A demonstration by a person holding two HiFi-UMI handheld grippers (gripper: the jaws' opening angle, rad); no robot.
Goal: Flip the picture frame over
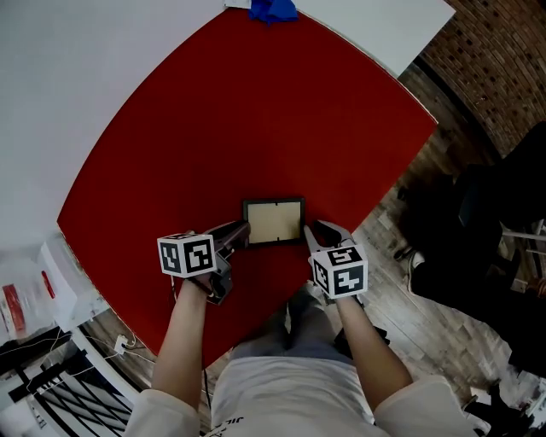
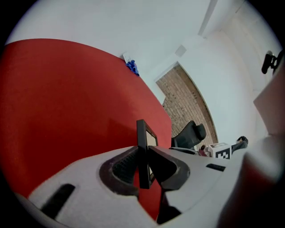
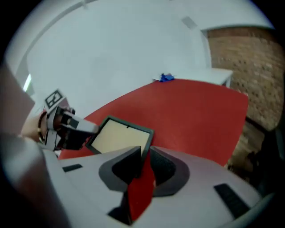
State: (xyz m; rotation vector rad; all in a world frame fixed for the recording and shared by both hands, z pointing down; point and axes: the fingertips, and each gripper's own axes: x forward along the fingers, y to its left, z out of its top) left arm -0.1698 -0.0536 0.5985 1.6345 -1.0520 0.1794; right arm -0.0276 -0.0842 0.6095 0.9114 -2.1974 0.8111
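Picture frame near the front edge of the red table (pale panel uppermost), left gripper clamped on its left edge, right gripper on its right.

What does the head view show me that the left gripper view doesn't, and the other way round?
Only the head view: the person's arms, the marker cube on the left tool, and the right tool meeting the frame's right edge. Only the left gripper view: a close look at the left tool's jaws closed on the frame's edge. Both: the picture frame, the red tabletop and the blue thing at its far edge.
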